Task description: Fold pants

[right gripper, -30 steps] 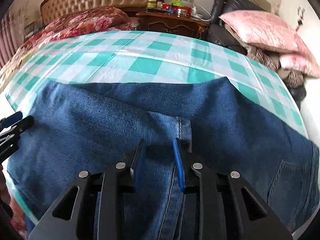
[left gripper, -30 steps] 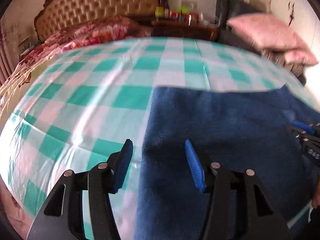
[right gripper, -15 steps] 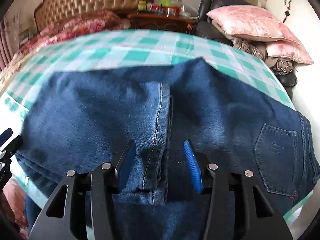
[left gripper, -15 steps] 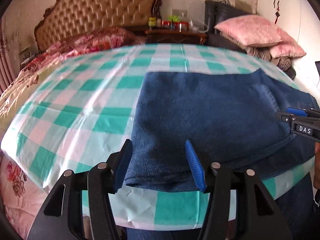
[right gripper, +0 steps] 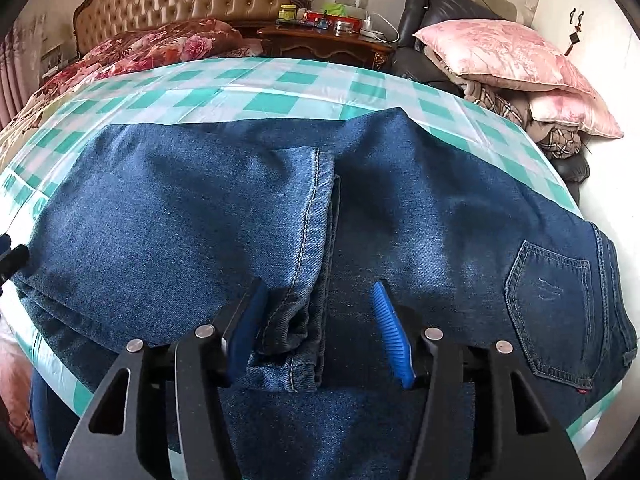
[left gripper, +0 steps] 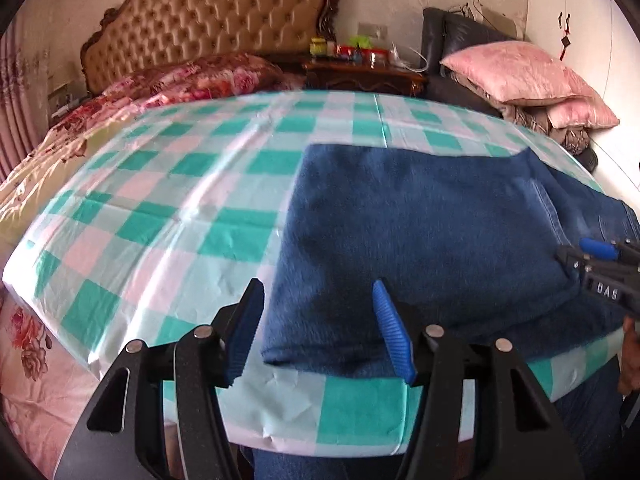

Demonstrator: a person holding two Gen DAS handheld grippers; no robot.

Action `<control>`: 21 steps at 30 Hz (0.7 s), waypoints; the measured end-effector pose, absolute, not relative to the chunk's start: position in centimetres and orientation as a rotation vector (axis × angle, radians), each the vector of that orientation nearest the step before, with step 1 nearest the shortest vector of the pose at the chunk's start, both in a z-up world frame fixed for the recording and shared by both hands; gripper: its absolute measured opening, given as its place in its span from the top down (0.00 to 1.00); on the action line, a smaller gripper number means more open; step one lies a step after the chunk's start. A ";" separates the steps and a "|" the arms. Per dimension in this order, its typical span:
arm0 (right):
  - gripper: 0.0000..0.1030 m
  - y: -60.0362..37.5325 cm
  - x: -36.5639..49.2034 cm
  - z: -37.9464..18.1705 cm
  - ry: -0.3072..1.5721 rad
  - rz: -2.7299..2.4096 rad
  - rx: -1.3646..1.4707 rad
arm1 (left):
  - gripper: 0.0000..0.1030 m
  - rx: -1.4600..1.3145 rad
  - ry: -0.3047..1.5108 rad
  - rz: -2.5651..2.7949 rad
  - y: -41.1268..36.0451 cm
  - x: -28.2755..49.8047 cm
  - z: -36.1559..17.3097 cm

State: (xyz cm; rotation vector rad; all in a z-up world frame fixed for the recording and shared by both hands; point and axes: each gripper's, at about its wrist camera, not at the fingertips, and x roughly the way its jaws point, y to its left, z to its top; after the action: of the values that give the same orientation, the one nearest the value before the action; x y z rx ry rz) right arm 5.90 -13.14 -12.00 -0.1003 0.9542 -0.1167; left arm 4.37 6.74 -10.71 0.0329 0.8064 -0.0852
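Both jaws apart: left gripper (left gripper: 316, 328) over jeans (right gripper: 192, 216) fold, right gripper (right gripper: 316, 328) straddling hems (right gripper: 308, 264). Pinch all layers before folding again.

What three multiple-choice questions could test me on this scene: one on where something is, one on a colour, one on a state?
1. Where do the jeans lie?
A. on the checked cloth
B. on the pink pillow
C. on the floor

2. What colour are the gripper pads?
A. red
B. blue
C. yellow

3. How is the right gripper?
A. shut on the hem
B. open
C. out of view

Answers: 1 A, green-checked cloth shows around the denim; 2 B, both ribbed pads are blue; 3 B, its jaws stand apart, pinching nothing.
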 end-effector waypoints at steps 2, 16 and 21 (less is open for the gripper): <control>0.48 -13.0 5.9 -12.0 0.952 -0.121 -0.106 | 0.44 0.054 0.854 -0.067 6.7 4.9 -11.6; 0.53 -13.1 5.9 -12.1 0.933 -0.107 -0.085 | 0.43 -0.034 0.869 -0.109 7.9 4.9 -12.7; 0.53 -12.8 5.8 -12.3 0.919 -0.107 -0.120 | 0.48 -0.058 0.878 -0.132 8.1 5.0 -12.8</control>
State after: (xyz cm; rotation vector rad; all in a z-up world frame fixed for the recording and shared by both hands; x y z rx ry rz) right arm 5.83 -12.83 -12.28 -0.1200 0.9191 -0.1067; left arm 5.04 8.07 -12.76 -0.0580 0.8777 -0.1322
